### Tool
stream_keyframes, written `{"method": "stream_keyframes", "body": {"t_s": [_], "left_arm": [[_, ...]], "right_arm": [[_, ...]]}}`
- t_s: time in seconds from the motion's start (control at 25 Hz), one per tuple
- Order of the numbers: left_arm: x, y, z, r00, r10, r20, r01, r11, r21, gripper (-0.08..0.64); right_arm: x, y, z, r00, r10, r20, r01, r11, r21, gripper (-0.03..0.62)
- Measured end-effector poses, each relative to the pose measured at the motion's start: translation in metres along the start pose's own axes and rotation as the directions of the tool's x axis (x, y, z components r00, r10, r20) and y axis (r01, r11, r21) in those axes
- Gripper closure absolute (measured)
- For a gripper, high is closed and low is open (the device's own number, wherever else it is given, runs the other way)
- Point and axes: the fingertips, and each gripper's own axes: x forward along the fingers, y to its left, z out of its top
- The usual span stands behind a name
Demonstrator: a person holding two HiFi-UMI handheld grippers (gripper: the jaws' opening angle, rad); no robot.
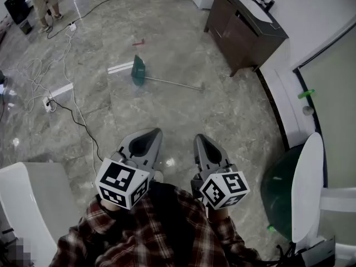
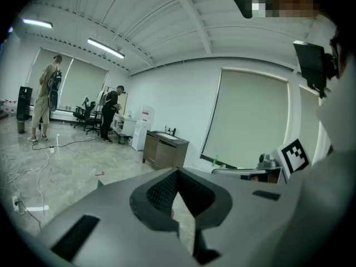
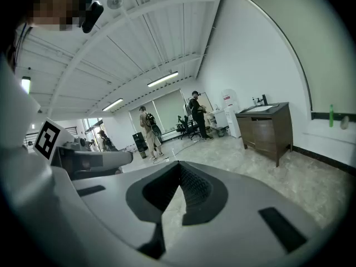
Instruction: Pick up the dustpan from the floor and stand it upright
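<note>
Left gripper (image 1: 149, 133) and right gripper (image 1: 201, 139) side by side near the person, both clenched on nothing, green dustpan (image 1: 139, 70) lying flat mid-floor (image 1: 233, 121), well ahead, handle pointing right, cables (image 1: 72, 107) along the floor's left edge, cabinet (image 1: 239, 29) in its far right corner

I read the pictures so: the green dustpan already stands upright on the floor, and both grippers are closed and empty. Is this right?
Not quite. In the head view the green dustpan lies flat on the floor, its long handle stretched along the tiles. The left gripper and the right gripper are indeed closed and empty.
</note>
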Motion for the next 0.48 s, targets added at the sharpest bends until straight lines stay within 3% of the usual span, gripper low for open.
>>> {"method": "stream_keyframes", "body": {"t_s": [0.2,0.48], "left_arm": [[0.027,0.036,0.008,1.000,-0.017,-0.017,0.016,1.000,-0.006,0.558],[0.075,0.109,0.047,0.998,-0.054,-0.028,0.054,0.999,-0.005,0.558]], "right_arm": [[0.045,-0.011,0.008,1.000,-0.016,-0.012,0.016,1.000,0.014,0.581],[0.133,-0.015,0.046,0.999,-0.051,-0.005,0.051,0.999,0.009,0.581]]}}
